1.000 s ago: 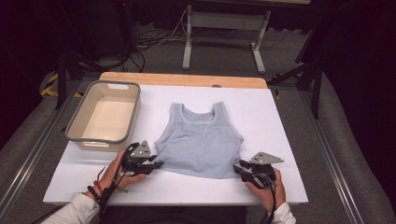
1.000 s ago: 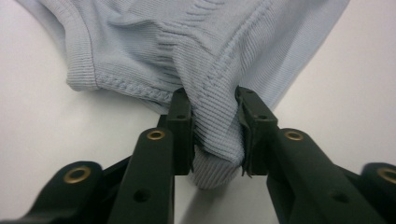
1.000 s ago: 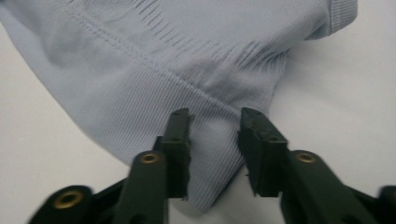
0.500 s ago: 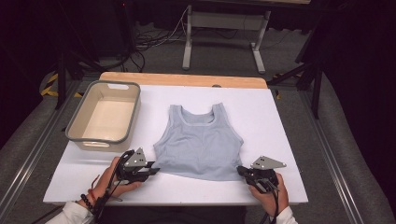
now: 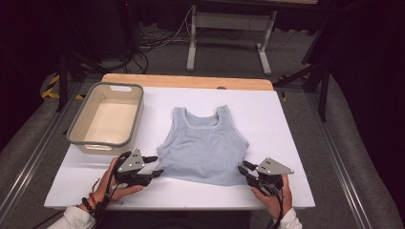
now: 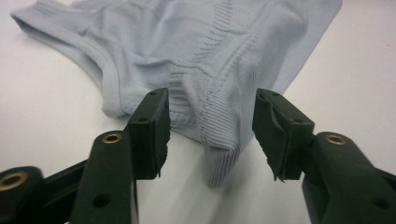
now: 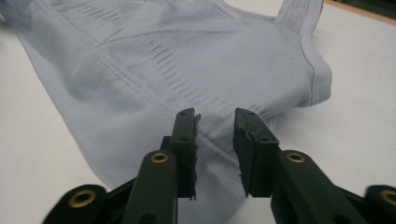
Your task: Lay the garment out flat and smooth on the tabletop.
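The pale blue tank top (image 5: 203,143) lies flat on the white counter (image 5: 286,119), right of the beige tub (image 5: 106,119). The left gripper (image 5: 154,166) has just been opening; its jaws stand apart around the hem corner, pads clear. The right gripper (image 5: 242,169) has just opened to a narrow gap over the opposite hem; contact there is hard to make out.
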`<state>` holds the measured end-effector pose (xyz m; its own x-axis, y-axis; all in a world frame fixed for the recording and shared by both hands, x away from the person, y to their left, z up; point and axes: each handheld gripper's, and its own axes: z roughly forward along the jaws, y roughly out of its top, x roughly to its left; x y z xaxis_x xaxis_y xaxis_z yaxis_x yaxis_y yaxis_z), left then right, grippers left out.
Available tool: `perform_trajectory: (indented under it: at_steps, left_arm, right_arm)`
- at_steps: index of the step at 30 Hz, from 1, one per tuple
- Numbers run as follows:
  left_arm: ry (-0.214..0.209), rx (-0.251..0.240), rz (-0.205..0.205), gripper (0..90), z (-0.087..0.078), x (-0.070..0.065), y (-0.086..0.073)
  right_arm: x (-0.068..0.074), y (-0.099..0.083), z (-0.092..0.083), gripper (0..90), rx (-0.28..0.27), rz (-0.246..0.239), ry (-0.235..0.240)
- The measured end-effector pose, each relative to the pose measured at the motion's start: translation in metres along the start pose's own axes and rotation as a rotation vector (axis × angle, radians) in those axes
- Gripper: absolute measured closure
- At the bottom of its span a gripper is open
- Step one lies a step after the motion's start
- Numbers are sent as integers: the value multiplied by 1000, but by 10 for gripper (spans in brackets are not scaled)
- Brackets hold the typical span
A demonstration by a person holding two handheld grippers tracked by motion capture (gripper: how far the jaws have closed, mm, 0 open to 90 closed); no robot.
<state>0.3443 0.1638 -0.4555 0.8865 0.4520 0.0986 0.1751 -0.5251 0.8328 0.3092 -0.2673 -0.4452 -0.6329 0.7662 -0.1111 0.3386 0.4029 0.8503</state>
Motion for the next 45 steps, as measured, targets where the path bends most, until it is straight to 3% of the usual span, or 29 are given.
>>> perform_trajectory:
  at_steps: [4, 7, 9, 11, 13, 14, 16, 19, 21, 23, 27, 29, 31, 34, 36, 38, 40, 42, 45]
  left_arm:
    - [36, -53, 8, 380, -4, 2, 0]
    - [29, -90, 4, 361, -5, 7, 3]
    - [26, -114, 14, 385, -3, 9, 11]
    - [26, -133, 25, 502, 2, 12, 24]
    - [2, -153, 43, 644, 9, 15, 35]
    - [0, -148, 56, 697, 16, 17, 41]
    - [3, -103, 42, 751, 34, 22, 46]
    - [-11, -44, 37, 749, 50, 25, 46]
    - [15, 30, 69, 762, 61, 24, 44]
    - [26, 73, 52, 763, 70, 25, 39]
    - [37, 120, 64, 764, 76, 23, 35]
    - [54, 140, 79, 771, 77, 21, 36]
    - [56, 149, 82, 787, 76, 22, 36]
    - [56, 145, 69, 804, 74, 24, 35]
    - [50, 131, 45, 814, 73, 28, 35]
    - [43, 85, 3, 826, 72, 32, 36]
    - [48, 70, -2, 834, 71, 35, 40]
    - [48, 39, -14, 842, 70, 38, 48]
    - [60, 19, 7, 861, 74, 40, 60]
  right_arm:
    - [0, 4, 0, 595, -53, -15, -7]
    - [0, 8, 0, 573, -83, -31, -31]
    - [0, 12, -1, 663, -117, -44, -16]
    - [-2, 23, 0, 808, -136, -51, 3]
    - [-4, 33, 5, 886, -149, -60, 23]
    - [-5, 36, 8, 899, -148, -59, 29]
    - [-11, 40, 21, 900, -110, -52, 32]
    - [-12, 39, 37, 900, -51, -68, 33]
    - [-13, 38, 47, 900, -11, -74, 36]
    - [-14, 35, 55, 900, 18, -77, 23]
    - [-16, 24, 67, 900, 81, -74, 14]
    - [-16, 23, 67, 900, 87, -73, 3]
    - [-18, 21, 67, 900, 113, -94, -26]
    - [-25, 18, 62, 900, 128, -77, -81]
    - [-36, 15, 56, 900, 115, -19, -96]
    - [-43, 16, 51, 900, 116, -1, -135]
    - [-45, 21, 47, 900, 89, 31, -130]
    - [-42, 30, 43, 900, 56, 10, -131]
    - [-35, 47, 46, 900, 18, -14, -109]
